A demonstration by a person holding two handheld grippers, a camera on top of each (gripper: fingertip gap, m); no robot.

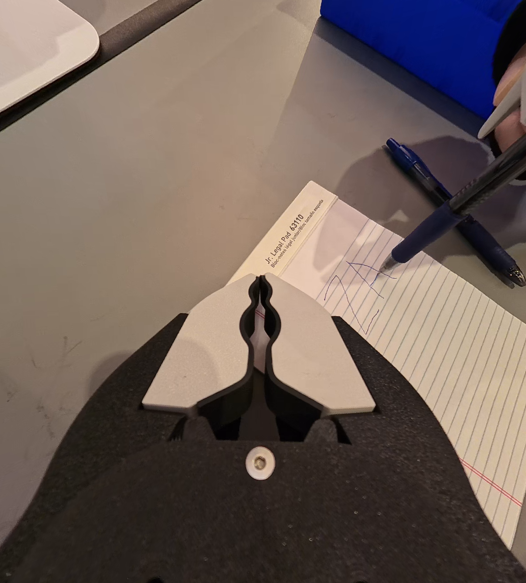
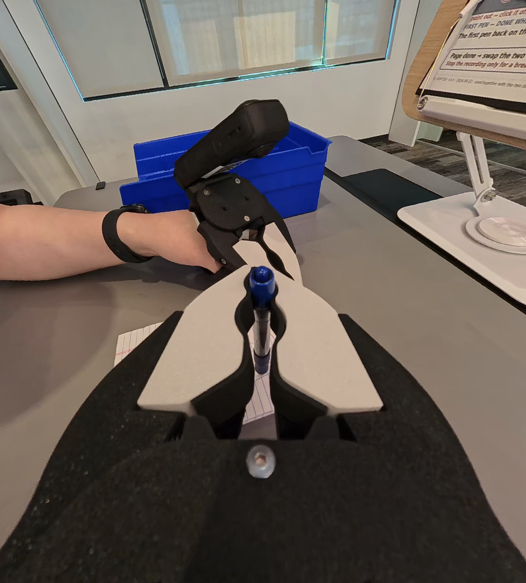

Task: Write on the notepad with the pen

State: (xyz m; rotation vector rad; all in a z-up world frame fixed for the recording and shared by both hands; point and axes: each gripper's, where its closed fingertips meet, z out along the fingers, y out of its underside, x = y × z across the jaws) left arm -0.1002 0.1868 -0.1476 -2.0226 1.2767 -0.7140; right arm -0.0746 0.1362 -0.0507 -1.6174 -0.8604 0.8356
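Observation:
A white lined notepad (image 1: 444, 362) lies on the grey table, with blue strokes near its top. My left gripper (image 1: 261, 277) is shut and empty, its tips resting on the pad's top left corner. My right gripper (image 2: 263, 277) is shut on a blue pen (image 2: 262, 315). In the left wrist view that pen (image 1: 438, 227) slants down from the right and its tip touches the paper at the end of the strokes. The left gripper also shows in the right wrist view (image 2: 290, 274), held by a hand. A strip of the pad (image 2: 129, 344) shows there too.
A second blue pen (image 1: 463, 220) lies on the table beside the pad's right edge. A blue bin (image 2: 223, 176) stands behind the pad. A white stand (image 2: 491, 246) with a printed sheet is at the right; a white board (image 1: 18, 56) lies at far left. Across from one pair of fingers to the other is roughly 12 cm.

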